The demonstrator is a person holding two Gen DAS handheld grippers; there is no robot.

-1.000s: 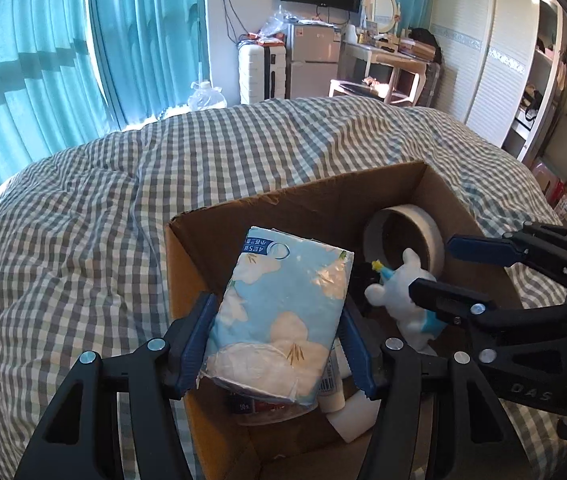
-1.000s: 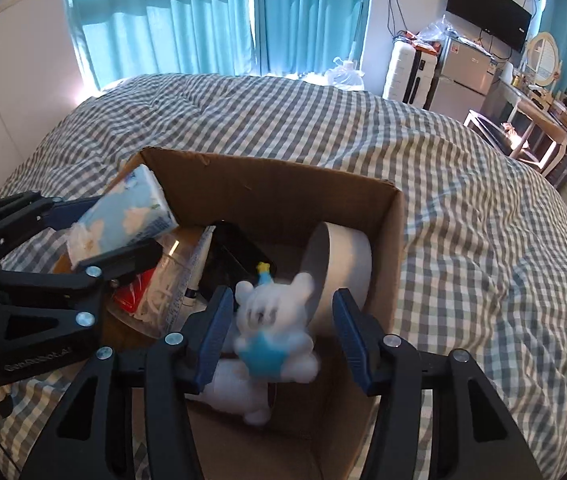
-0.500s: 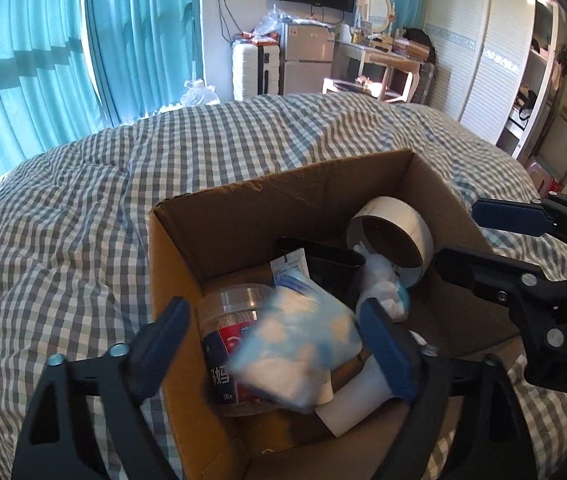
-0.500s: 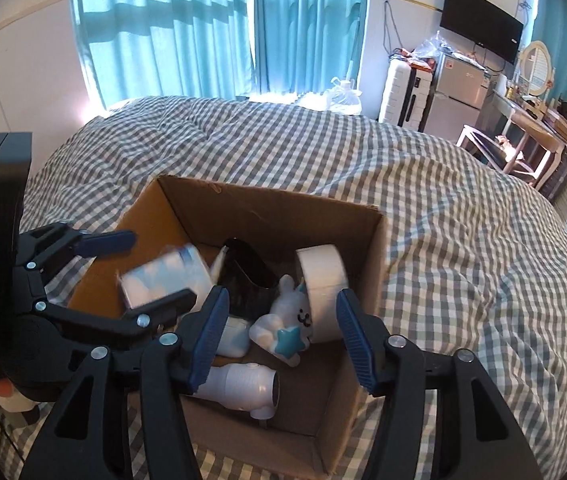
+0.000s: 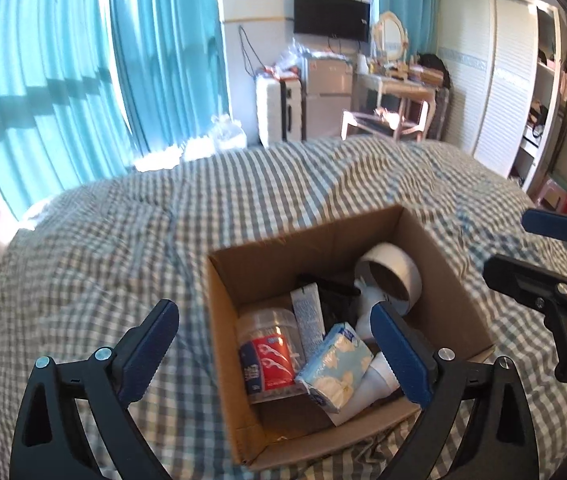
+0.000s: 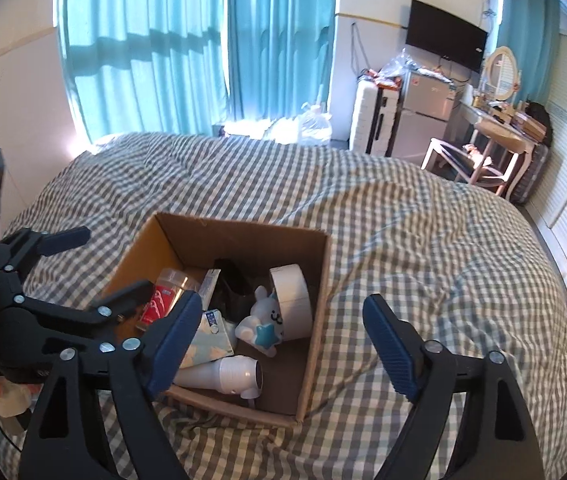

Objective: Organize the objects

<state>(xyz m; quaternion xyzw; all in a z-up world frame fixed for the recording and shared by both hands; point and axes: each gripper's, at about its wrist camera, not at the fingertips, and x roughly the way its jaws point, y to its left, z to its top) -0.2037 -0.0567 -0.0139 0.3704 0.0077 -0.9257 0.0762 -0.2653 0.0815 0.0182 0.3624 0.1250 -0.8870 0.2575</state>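
Observation:
An open cardboard box (image 5: 447,280) (image 6: 319,280) sits on the checked bed. Inside lie a blue tissue pack (image 5: 333,364) (image 6: 213,338), a white plush toy with a blue star (image 6: 261,320), a white tape roll (image 5: 393,280) (image 6: 291,300), a clear jar with a red label (image 5: 269,356) (image 6: 163,292), a white hair dryer (image 6: 227,374) and a black object (image 6: 231,284). My left gripper (image 5: 275,352) is open and empty above the box's near left side. My right gripper (image 6: 279,348) is open and empty above the box's near right side.
The grey checked bedspread (image 5: 103,248) (image 6: 423,248) surrounds the box. Teal curtains (image 6: 187,40), a white suitcase (image 6: 371,120), a small fridge (image 6: 427,96), a dressing table with a chair (image 6: 479,148) and a white wardrobe (image 5: 495,80) stand beyond the bed.
My left gripper let go of the tissue pack and my right gripper let go of the plush toy; both fell into the box. Both grippers opened wide and pulled up and back.

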